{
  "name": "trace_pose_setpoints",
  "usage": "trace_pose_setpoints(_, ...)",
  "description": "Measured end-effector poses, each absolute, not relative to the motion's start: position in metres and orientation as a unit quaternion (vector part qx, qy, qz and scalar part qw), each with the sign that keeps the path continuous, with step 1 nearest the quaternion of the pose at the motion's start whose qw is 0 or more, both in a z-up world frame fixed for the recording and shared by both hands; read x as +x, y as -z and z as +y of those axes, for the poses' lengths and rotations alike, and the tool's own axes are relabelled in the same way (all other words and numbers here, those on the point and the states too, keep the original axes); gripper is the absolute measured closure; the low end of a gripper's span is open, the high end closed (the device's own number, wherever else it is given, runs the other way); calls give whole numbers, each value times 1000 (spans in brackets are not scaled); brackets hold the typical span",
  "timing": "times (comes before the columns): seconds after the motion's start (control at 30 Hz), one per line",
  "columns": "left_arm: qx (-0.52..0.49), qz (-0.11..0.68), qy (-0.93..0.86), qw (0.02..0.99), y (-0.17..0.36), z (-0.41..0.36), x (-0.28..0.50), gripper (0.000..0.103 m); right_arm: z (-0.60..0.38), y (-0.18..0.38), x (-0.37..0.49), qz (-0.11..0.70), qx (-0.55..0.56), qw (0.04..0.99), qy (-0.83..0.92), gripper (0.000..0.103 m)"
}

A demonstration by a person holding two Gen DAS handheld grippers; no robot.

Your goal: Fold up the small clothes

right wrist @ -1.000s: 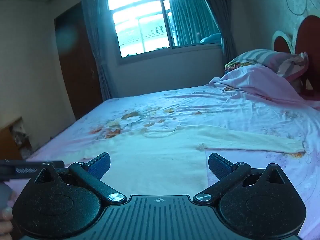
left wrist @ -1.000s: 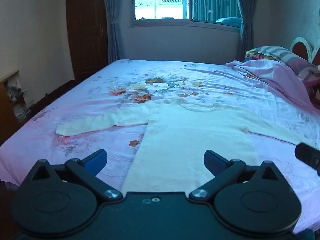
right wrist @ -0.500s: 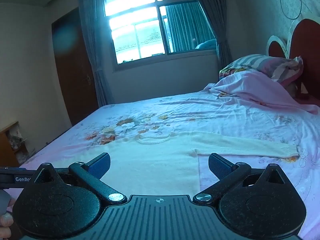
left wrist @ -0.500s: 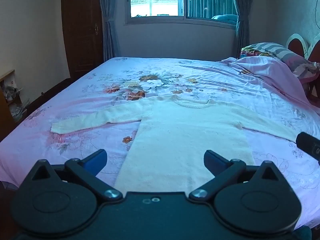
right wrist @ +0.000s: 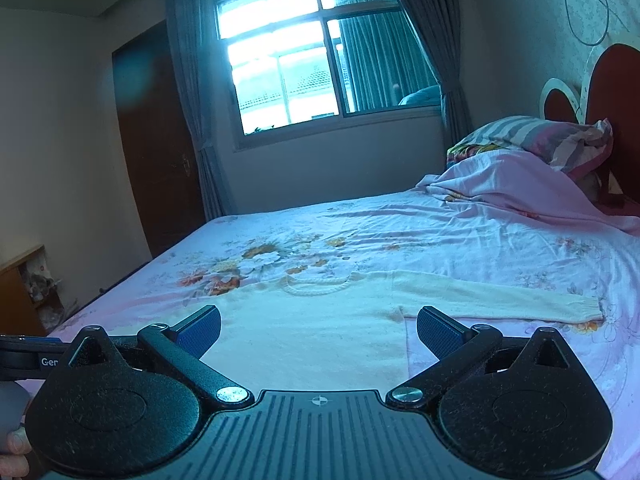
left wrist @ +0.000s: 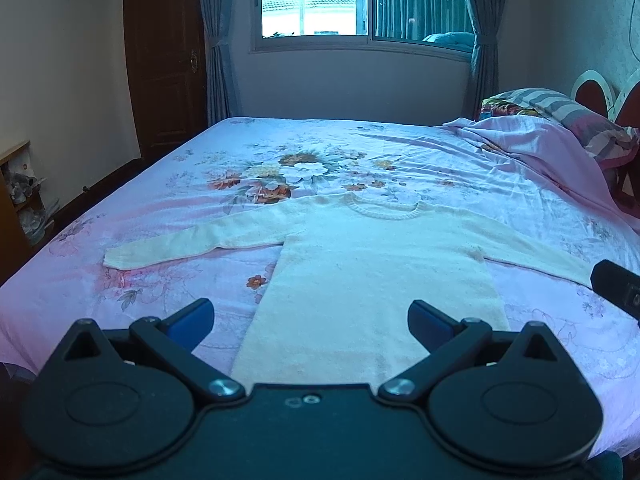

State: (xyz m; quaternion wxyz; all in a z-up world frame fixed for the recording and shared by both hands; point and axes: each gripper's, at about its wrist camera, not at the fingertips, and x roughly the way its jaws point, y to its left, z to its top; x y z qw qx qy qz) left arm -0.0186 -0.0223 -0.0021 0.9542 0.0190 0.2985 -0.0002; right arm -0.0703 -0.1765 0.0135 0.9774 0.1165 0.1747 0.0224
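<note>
A small cream sweater (left wrist: 372,272) is lying flat on the flowery bed sheet (left wrist: 168,216), with both sleeves stretching out to the sides. Its neck is pointing away toward the window (left wrist: 316,0), and its bottom edge is sitting closest to the tongs, so its body is running straight away from them. The left gripper (left wrist: 311,316) is hanging wide open over the bottom edge, holding nothing. The right gripper (right wrist: 319,326) is also spread wide and holding nothing, sitting toward the right side of the body. The left sleeve (left wrist: 180,246) is lying nearer the left gripper, and the right sleeve (right wrist: 500,298) is lying nearer the right one. Nothing looks folded yet.
</note>
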Motion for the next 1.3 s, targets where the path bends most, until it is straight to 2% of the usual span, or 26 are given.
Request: trace_pose_setpoints(1.3,20,304,-5,952,5,-23,-16,1,-171,-9,-66,182,104,978,-15,0)
